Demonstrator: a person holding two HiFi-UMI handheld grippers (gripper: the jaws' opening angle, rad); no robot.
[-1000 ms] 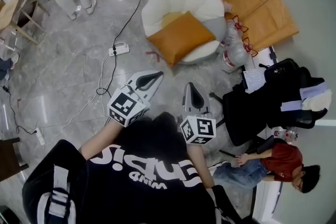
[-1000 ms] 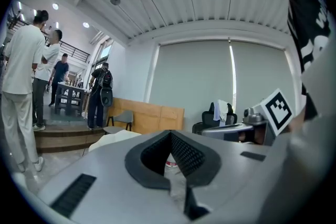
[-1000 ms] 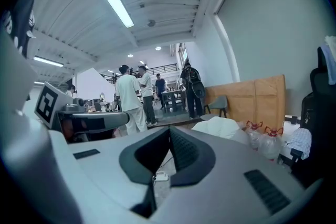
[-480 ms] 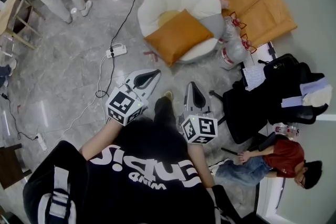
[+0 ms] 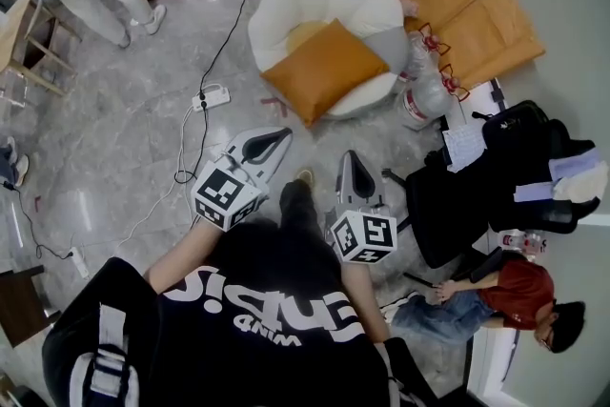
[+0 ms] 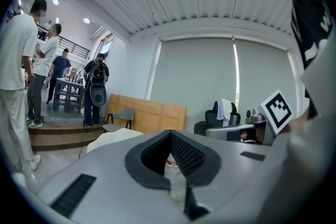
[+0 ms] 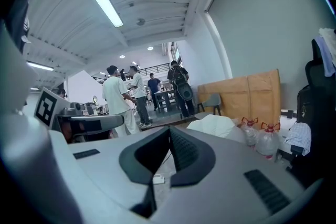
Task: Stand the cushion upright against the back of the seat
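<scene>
We record a grey marble floor (image 5: 114, 138). On it stands a white round seat (image 5: 315, 0), well ahead of our grippers. An orange cushion (image 5: 326, 70) lies slanted across the seat's front, clear of the backrest, with one corner over the rim. We hold the left gripper (image 5: 279, 137) and the right gripper (image 5: 353, 159) short of the seat, fingers together and nothing between them. We note two clear bottles (image 5: 426, 91) beside the seat and a white power strip (image 5: 212, 97) on the floor.

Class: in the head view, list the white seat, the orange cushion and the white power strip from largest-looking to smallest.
1. white seat
2. orange cushion, lying flat on that seat
3. power strip
All three sit at roughly similar distance from the camera, so nearness hardly skews this order.
</scene>
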